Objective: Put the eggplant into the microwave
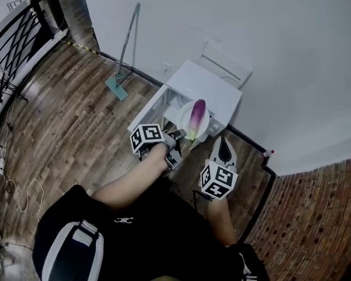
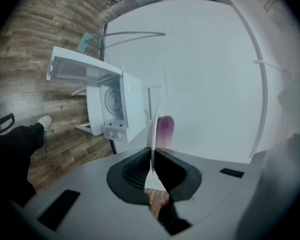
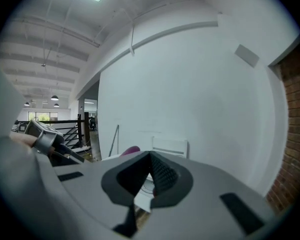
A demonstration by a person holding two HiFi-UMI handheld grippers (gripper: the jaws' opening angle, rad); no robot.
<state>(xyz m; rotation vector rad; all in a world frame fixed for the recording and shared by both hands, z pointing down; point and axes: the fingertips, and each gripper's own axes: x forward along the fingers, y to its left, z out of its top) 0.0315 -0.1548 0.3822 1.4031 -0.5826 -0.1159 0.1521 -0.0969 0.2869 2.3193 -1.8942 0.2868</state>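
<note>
A purple eggplant [image 1: 196, 117] with a green stem end lies on a white plate [image 1: 203, 130]. My left gripper [image 1: 178, 138] is shut on the plate's near rim and carries it just in front of the white microwave [image 1: 207, 86], whose door [image 1: 147, 109] hangs open to the left. In the left gripper view the plate [image 2: 151, 144] shows edge-on between the pads, with the eggplant [image 2: 165, 130] beyond it and the microwave [image 2: 112, 104] at left. My right gripper [image 1: 224, 151] is to the right of the plate, shut and holding nothing. In the right gripper view only the eggplant's tip [image 3: 131, 150] shows.
The microwave stands low against a white wall [image 1: 251, 28], with a white frame [image 1: 225, 63] behind it. A mop [image 1: 123, 57] leans on the wall to the left. A brick wall [image 1: 316, 215] closes the right side, and a black railing [image 1: 11, 34] runs at far left over the wooden floor.
</note>
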